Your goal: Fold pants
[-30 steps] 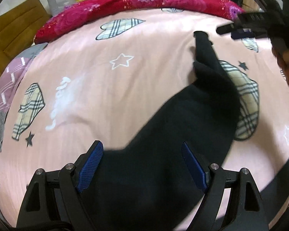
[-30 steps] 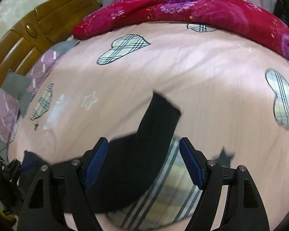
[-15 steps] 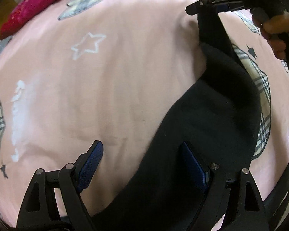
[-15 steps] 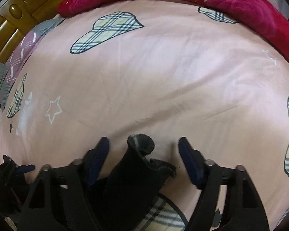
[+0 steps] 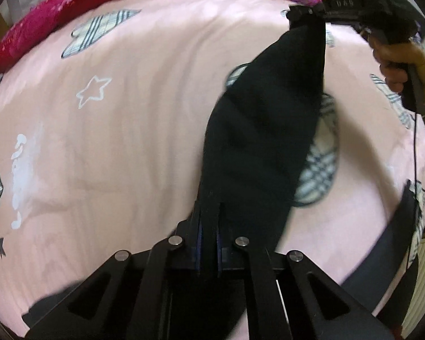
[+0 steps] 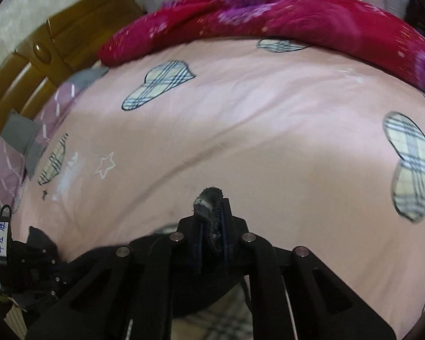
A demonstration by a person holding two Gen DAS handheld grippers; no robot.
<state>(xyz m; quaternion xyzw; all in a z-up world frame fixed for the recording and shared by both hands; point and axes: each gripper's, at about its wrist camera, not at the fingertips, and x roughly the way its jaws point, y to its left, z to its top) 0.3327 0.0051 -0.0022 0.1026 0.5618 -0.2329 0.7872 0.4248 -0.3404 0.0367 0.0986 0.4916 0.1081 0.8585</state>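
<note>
Black pants [image 5: 263, 130], both hand-held grippers clamped

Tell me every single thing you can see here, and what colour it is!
pants: one, black, stretched above the bed between both tongs
bed sheet: one, pink with plaid hearts and white stars, under everything
quilt: one, red with purple flowers, along the far edge
headboard: one, brown wood, far left
pillow: one, mauve and grey, by the headboard
left tongs: black, shut on pants
right tongs: black, shut on pants
hand: one, holding the right tongs
</note>
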